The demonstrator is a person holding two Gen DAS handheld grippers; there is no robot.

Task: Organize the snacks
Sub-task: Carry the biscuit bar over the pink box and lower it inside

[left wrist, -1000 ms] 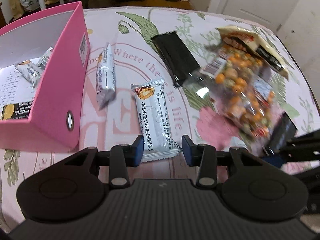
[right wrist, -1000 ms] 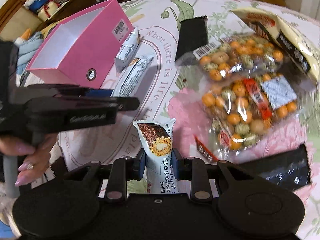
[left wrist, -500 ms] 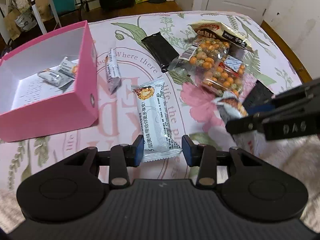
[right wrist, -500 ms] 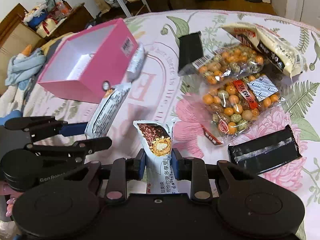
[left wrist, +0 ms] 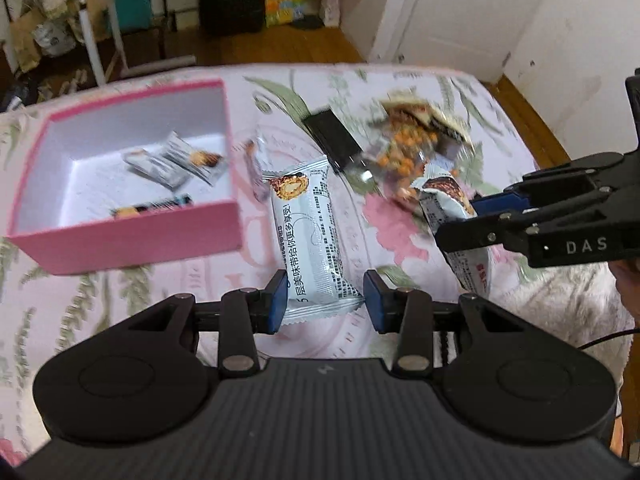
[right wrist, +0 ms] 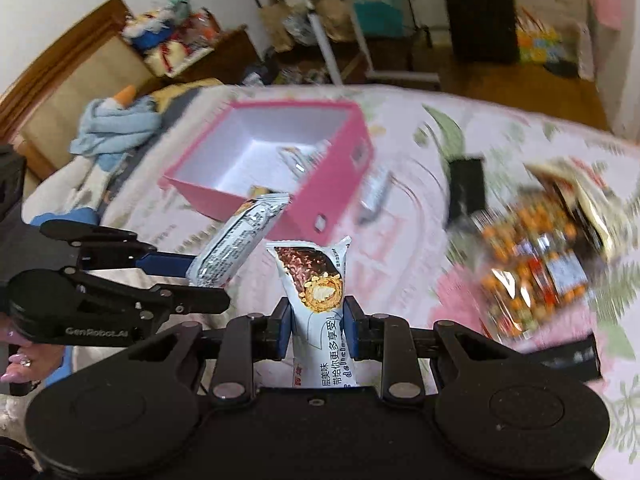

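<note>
both grippers, left [left wrist: 324, 294] and right [right wrist: 316, 330], each clenched on a wafer pack, mid-carry; next, drop them in the pink box [left wrist: 132, 240] far left.

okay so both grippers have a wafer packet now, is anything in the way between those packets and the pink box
Nothing visible blocks either one. The left gripper and right gripper each hold a wafer packet in the air, and the pink box is open-topped, with a few packets on its floor and bare room beside them.
</note>
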